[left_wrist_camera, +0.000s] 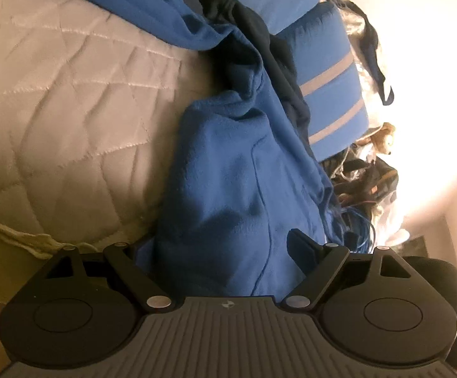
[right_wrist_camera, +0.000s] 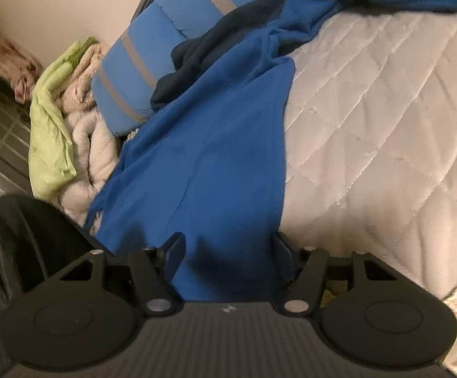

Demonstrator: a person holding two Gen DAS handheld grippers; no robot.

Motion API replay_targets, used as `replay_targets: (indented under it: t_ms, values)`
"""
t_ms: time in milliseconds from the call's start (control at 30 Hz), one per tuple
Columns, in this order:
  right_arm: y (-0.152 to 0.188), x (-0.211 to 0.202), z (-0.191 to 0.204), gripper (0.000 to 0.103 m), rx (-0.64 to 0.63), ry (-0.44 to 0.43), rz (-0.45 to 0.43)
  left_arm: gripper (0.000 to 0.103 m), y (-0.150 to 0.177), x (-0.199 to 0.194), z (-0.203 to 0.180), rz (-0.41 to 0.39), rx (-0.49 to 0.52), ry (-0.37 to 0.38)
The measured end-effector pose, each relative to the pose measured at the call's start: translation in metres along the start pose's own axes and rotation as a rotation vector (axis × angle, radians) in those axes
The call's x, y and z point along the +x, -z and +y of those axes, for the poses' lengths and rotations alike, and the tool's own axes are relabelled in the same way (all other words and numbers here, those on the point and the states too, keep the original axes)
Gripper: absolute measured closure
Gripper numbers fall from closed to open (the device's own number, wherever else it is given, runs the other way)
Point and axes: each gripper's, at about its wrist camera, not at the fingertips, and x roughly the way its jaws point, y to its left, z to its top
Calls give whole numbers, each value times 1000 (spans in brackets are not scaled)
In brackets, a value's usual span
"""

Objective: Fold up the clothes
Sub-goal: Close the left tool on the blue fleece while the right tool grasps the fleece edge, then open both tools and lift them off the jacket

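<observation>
A blue fleece garment (left_wrist_camera: 228, 170) lies stretched across a quilted beige bed cover (left_wrist_camera: 71, 110). It also shows in the right wrist view (right_wrist_camera: 216, 163). My left gripper (left_wrist_camera: 219, 252) is open, its jaws wide apart with the garment's edge lying between them; the left finger is hidden under the cloth. My right gripper (right_wrist_camera: 228, 249) is open too, with the garment's other edge between its two fingers (right_wrist_camera: 175, 249). A dark navy part (right_wrist_camera: 203, 53) of the clothing lies bunched at the far side.
Blue pillows with grey stripes (left_wrist_camera: 323, 72) (right_wrist_camera: 153, 47) lie beyond the garment. A green cloth (right_wrist_camera: 49, 126) and pale bedding (right_wrist_camera: 89, 145) are piled to the left. Clutter (left_wrist_camera: 370, 173) sits by a bright wall. The quilted cover (right_wrist_camera: 386, 126) spreads to the right.
</observation>
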Motion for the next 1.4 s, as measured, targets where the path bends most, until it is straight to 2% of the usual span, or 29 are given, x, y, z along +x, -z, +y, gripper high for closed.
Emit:
replay_targets:
  t_ms: [33,67,100,167,233,300,533,733,833,967,1067,1133,1167,1200,1233,1300,1400]
  values:
    - [0,2,-2,71,22,-13,5,44,1,2,0,0,-8,-10]
    - [1,4,-3,85,39,-21,10,93,1,3,-1,7,-22,-50]
    - [2,4,-3,94,46,-15,11,93,2,4,0,16,-47,-106]
    - [4,-1,3,94,15,16,3,95,6,1,-4,11,-30,-97]
    - [6,-12,9,96,-1,35,-6,95,10,-6,-15,17,43,-120]
    - [9,-23,14,97,-27,60,-11,96,15,-13,-22,24,78,-109]
    - [27,-55,17,101,-28,124,-13,96,40,-28,-33,92,189,-132]
    - [53,-56,17,101,-8,157,4,96,48,-40,-27,106,202,-155]
    - [60,-52,13,103,3,185,15,96,46,-34,-22,110,228,-205]
    - [67,-43,12,103,-28,289,59,96,44,-15,-13,123,235,-258]
    - [71,-44,12,102,-26,342,59,92,40,-10,-6,128,208,-249]
    - [70,-52,11,94,-3,337,17,89,39,-13,-6,134,201,-246]
    - [68,-57,12,88,10,338,-8,82,38,-15,-6,137,199,-247]
    - [65,-63,13,59,17,342,-31,75,38,-18,-8,141,204,-264]
    - [63,-68,16,41,13,352,-52,71,37,-21,-13,145,219,-298]
    - [57,-77,25,21,-8,375,-93,64,35,-29,-23,138,250,-366]
    - [45,-96,41,15,-36,384,-154,58,28,-45,-43,102,290,-445]
